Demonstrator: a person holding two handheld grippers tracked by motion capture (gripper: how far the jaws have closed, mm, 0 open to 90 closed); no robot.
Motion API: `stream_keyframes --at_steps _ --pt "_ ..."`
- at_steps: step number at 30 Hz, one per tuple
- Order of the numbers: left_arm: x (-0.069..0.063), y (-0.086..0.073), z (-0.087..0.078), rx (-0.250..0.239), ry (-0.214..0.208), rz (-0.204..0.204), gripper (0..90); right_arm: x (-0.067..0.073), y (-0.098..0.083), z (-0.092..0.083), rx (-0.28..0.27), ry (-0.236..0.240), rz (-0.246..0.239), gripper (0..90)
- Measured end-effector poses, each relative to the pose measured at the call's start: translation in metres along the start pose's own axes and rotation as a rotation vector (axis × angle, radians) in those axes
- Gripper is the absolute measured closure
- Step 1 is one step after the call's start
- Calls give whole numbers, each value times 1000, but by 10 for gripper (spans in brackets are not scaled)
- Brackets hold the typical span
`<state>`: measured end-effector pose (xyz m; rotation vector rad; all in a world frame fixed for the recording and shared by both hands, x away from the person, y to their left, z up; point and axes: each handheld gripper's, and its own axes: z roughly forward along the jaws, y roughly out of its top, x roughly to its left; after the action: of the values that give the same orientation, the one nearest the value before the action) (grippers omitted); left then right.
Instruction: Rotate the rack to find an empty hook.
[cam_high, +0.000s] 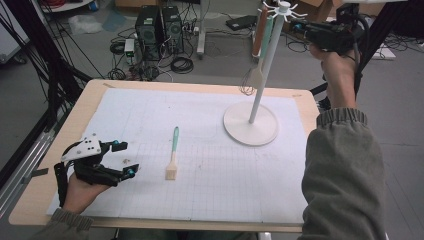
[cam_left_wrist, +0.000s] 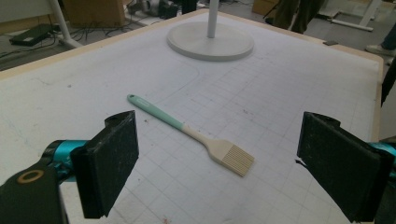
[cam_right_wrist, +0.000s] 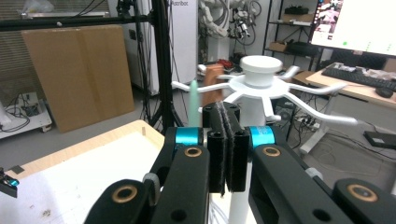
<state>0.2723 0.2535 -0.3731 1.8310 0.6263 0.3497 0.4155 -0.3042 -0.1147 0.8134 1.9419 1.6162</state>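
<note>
Where the high view looks down on the table (cam_high: 55, 150), your left gripper (cam_high: 122, 159) rests at the mat's left edge with jaws wide apart and empty; the teal-handled pastry brush (cam_high: 173, 160) lies just beside it. Your right gripper (cam_high: 299, 27) is raised near the top of the white utensil stand (cam_high: 251, 125).

Left gripper view: the brush (cam_left_wrist: 196, 135) lies flat between the spread jaws, farther off, untouched.

Right gripper view: your jaws are pressed together, nothing between them, before the stand's hooked top (cam_right_wrist: 261, 74).
</note>
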Motion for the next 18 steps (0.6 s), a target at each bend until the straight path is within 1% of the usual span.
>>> stream_keyframes --at_steps 6,10,18 --pt "0 0 0 0 0 2 131 7 2 7 6 4 -16 896" --pt "0 0 0 0 0 0 131 11 3 11 16 3 -17 896" --pt "-1 0 -1 -1 3 4 131 17 1 17 13 2 -19 896"
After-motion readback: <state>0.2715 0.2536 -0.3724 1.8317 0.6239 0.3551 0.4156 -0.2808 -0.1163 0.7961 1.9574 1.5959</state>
